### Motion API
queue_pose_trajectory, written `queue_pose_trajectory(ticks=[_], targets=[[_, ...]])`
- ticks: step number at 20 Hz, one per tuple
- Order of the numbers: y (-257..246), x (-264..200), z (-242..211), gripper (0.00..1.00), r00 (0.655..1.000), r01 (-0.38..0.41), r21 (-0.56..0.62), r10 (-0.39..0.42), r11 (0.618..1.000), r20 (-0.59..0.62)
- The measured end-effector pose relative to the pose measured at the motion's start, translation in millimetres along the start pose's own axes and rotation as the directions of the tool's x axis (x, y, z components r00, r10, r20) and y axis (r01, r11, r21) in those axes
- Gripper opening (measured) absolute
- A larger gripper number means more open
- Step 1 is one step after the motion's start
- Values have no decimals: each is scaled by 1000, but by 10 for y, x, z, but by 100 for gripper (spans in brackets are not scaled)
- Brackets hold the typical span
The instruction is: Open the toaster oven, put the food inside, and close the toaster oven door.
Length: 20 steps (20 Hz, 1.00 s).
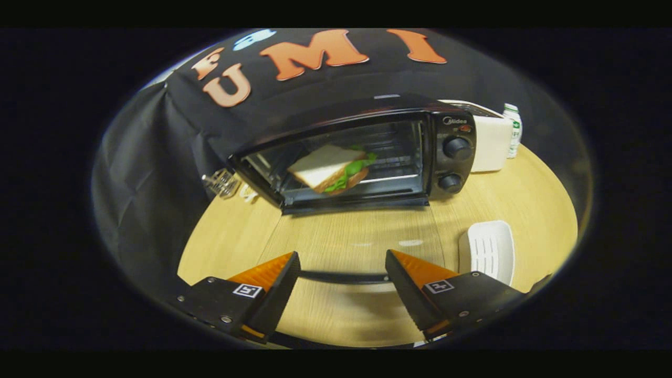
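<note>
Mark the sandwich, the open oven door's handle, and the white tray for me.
sandwich [329, 169], gripper view, top bread slice.
door handle [344, 277], gripper view, bar's middle, between the open jaws.
white tray [488, 249], gripper view, ribbed floor.

Glossy black toaster oven [362, 152] on matt wood-grain table [341, 231].

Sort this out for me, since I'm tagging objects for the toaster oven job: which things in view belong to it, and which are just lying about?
Belongs to the job:
toaster oven, door folded down
sandwich inside it
door handle between the open gripper fingers

Just lying about:
white tray
white appliance
bottle
</note>
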<state>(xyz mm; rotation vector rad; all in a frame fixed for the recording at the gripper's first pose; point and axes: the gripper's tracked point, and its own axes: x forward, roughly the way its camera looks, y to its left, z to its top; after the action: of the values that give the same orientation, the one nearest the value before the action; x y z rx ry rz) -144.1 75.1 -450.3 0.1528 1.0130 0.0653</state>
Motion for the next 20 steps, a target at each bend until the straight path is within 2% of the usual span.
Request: queue_pose_trajectory(ticks=[4,10,16,20], targets=[[-94,-79,-438,98,993,41,-90,-51,995,-107],[-140,140,-747,99,967,74,-87,-93,993,-236],[1,338,-828,100,958,90,-109,-116,990,-262],[27,387,-741,100,956,105,-42,-113,994,-272]])
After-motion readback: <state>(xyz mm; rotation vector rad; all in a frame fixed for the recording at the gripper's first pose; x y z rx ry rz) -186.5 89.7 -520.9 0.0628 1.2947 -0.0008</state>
